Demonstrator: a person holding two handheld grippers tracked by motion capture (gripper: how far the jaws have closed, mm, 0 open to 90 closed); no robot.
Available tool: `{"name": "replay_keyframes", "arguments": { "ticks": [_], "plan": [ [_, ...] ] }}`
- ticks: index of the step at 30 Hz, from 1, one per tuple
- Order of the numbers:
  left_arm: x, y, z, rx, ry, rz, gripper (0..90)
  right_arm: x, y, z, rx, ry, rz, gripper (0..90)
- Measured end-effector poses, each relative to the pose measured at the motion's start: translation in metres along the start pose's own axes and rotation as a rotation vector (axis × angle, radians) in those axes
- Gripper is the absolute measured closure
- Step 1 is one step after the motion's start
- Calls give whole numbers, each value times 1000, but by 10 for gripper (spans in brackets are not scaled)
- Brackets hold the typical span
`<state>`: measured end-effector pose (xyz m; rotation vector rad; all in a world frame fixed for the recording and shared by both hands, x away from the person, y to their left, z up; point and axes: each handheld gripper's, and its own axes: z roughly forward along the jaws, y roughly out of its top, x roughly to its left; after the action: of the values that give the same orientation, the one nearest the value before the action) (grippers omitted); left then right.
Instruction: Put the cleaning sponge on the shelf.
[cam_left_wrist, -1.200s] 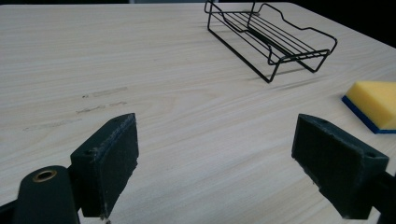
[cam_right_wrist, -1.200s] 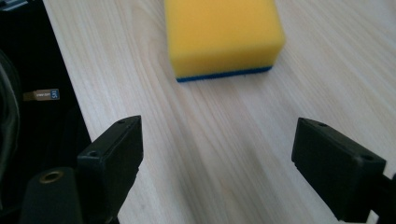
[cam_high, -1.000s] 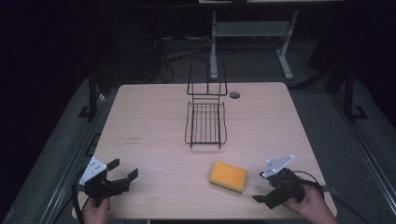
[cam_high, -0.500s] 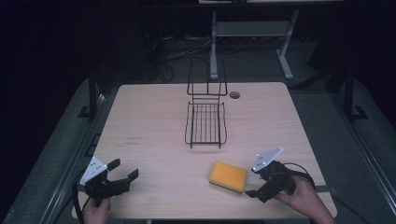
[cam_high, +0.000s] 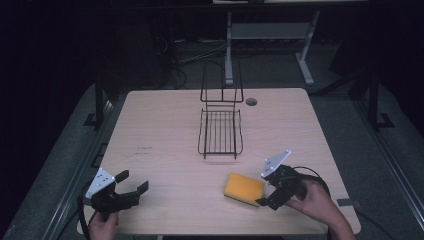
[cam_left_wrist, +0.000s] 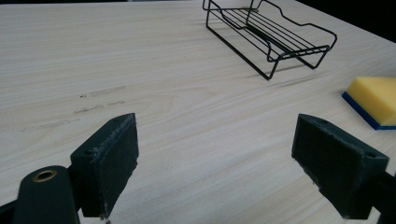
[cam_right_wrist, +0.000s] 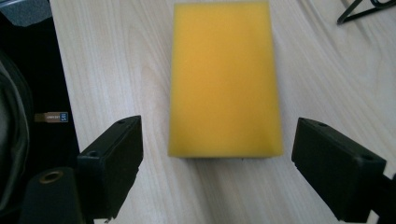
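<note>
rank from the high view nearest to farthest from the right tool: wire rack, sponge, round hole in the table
1. Sponge: just left of the right tool, near the table's front edge.
2. Wire rack: mid-table, farther back and to the left.
3. Round hole: near the far edge, behind the rack.

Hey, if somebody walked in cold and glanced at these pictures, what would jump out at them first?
The bright yellow sponge lying flat near the table's front right, lined up ahead of the open jaws of the right gripper, not touching them. Next, the black wire rack standing past mid-table, nothing in it. The left gripper hovers open at the front left corner, nothing between its jaws.
</note>
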<state>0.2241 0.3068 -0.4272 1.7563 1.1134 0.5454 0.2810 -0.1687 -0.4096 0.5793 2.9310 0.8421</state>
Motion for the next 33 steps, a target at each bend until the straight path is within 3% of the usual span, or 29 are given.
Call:
{"name": "replay_keyframes", "arguments": {
  "ticks": [10,33],
  "plan": [
    [0,0,0,1,-6,-1,140,-3,15,6,16,5,-27,162],
    [0,0,0,1,-9,-2,140,-4,40,33,112,15,-64,161]
  ]
}}
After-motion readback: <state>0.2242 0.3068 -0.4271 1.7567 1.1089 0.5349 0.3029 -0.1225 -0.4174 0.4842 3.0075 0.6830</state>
